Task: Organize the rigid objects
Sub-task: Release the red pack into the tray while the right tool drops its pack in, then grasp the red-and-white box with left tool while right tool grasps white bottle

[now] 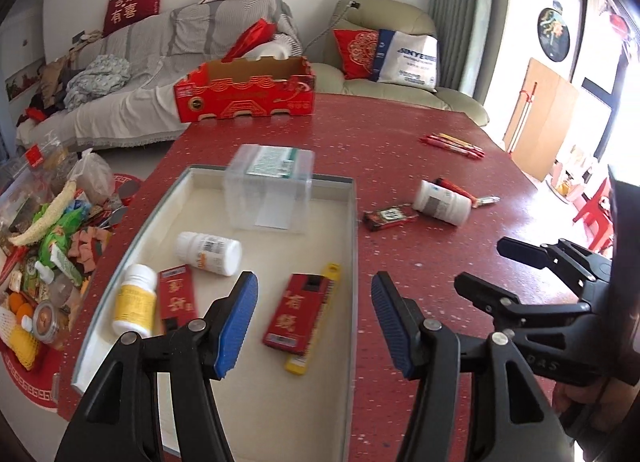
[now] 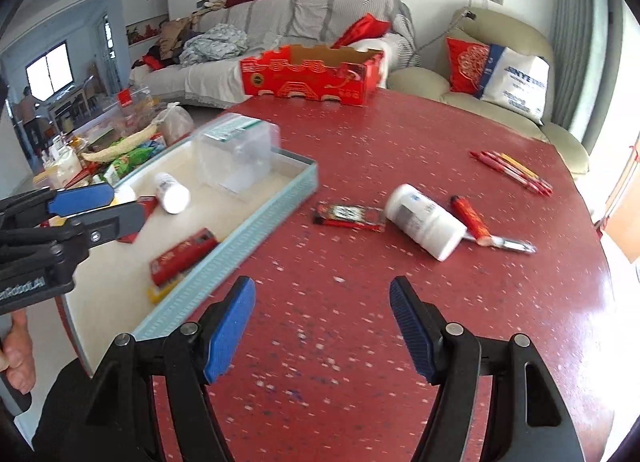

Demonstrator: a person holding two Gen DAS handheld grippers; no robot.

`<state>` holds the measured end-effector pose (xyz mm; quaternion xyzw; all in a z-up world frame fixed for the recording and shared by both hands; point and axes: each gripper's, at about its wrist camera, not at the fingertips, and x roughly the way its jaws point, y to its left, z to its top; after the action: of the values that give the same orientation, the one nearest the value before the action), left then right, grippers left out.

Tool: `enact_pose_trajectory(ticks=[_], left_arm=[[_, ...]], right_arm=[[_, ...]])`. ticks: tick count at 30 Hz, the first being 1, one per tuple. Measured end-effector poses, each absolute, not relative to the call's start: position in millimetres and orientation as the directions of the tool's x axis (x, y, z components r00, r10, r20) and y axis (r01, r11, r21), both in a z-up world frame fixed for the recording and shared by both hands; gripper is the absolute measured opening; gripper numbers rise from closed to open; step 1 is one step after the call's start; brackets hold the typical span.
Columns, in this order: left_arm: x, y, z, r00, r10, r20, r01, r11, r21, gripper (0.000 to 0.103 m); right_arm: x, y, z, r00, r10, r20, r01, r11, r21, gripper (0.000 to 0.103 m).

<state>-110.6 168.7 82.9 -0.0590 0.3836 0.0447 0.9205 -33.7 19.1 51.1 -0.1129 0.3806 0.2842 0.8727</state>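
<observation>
Tray (image 1: 352,246) on the red surface (image 1: 420,149) holds a clear box (image 1: 268,189), two white bottles, red packets and a yellow one. We hold our left gripper (image 1: 314,322) and right gripper (image 2: 322,328) agape, empty. Outside lie another bottle (image 2: 426,221), a lighter (image 2: 472,219), pens (image 2: 516,171). Labels blur.

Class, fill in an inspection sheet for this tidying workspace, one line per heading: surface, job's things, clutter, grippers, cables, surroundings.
Surface: red speckled table.
Job's things: tray holds clear box, two bottles, red packs; on the table lie white bottle, flat red packet, red pens.
Clutter: red carton at the far edge.
Grippers: left gripper open over tray; right gripper open over table.
Cables: one by the armchair.
Surroundings: sofa, groceries pile.
</observation>
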Motion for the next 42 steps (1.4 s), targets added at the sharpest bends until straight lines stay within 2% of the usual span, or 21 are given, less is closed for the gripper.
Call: enact_pose_trajectory(ticks=[4,10,12,13,14,19,26,28,30,33,35,38,40,42], left_arm=[[-91,124,78,0.691,-0.006,-0.723,-0.053,0.997,-0.059,0.063],[-49,92,67,0.654,-0.049,-0.755,0.02,0.999,-0.048,0.063],[-32,89,63,0.629,-0.101,-0.771,0.068,0.995,-0.075,0.063],[-24,89,60,0.613,-0.131,-0.779,0.097,0.991,-0.091,0.063],[-15,88,57,0.589,-0.148,-0.794,0.122,0.988,-0.094,0.063],[18,84,49,0.492,-0.153,-0.857,0.249,0.968,-0.029,0.063],[62,64,31,0.36,-0.038,-0.932,0.447,0.884,0.136,0.063],[68,57,18,0.326,0.02,-0.945,0.503,0.843,0.191,0.063],[73,58,15,0.309,0.009,-0.951,0.526,0.831,0.179,0.066],[82,66,10,0.292,-0.016,-0.956,0.517,0.844,0.144,0.067],[82,69,8,0.306,-0.031,-0.951,0.502,0.854,0.134,0.063],[76,68,8,0.338,-0.02,-0.941,0.503,0.849,0.163,0.047],[76,69,8,0.346,-0.012,-0.938,0.497,0.85,0.173,0.043],[80,70,5,0.361,0.04,-0.932,0.495,0.839,0.228,0.044]], right_arm=[[-8,-15,46,0.546,0.395,-0.739,-0.564,0.826,0.025,0.071],[33,-28,46,0.522,0.427,-0.738,-0.651,0.759,-0.021,0.071],[49,-27,45,0.495,0.456,-0.74,-0.691,0.723,-0.016,0.07],[56,-24,44,0.477,0.471,-0.742,-0.716,0.698,-0.018,0.069],[63,-20,42,0.455,0.485,-0.747,-0.744,0.668,-0.02,0.063],[85,4,30,0.339,0.512,-0.789,-0.86,0.509,-0.04,0.062],[103,23,7,0.258,0.483,-0.836,-0.911,0.409,-0.045,0.062],[110,22,1,0.225,0.492,-0.841,-0.912,0.411,-0.004,0.054],[115,19,0,0.212,0.517,-0.829,-0.912,0.409,0.022,0.042],[117,13,1,0.197,0.547,-0.814,-0.905,0.421,0.064,0.042],[114,9,1,0.213,0.551,-0.807,-0.895,0.442,0.065,0.042],[104,2,3,0.237,0.55,-0.801,-0.879,0.472,0.064,0.042],[96,-5,5,0.257,0.542,-0.8,-0.866,0.497,0.058,0.042],[89,-15,9,0.276,0.545,-0.792,-0.85,0.524,0.064,0.042]])
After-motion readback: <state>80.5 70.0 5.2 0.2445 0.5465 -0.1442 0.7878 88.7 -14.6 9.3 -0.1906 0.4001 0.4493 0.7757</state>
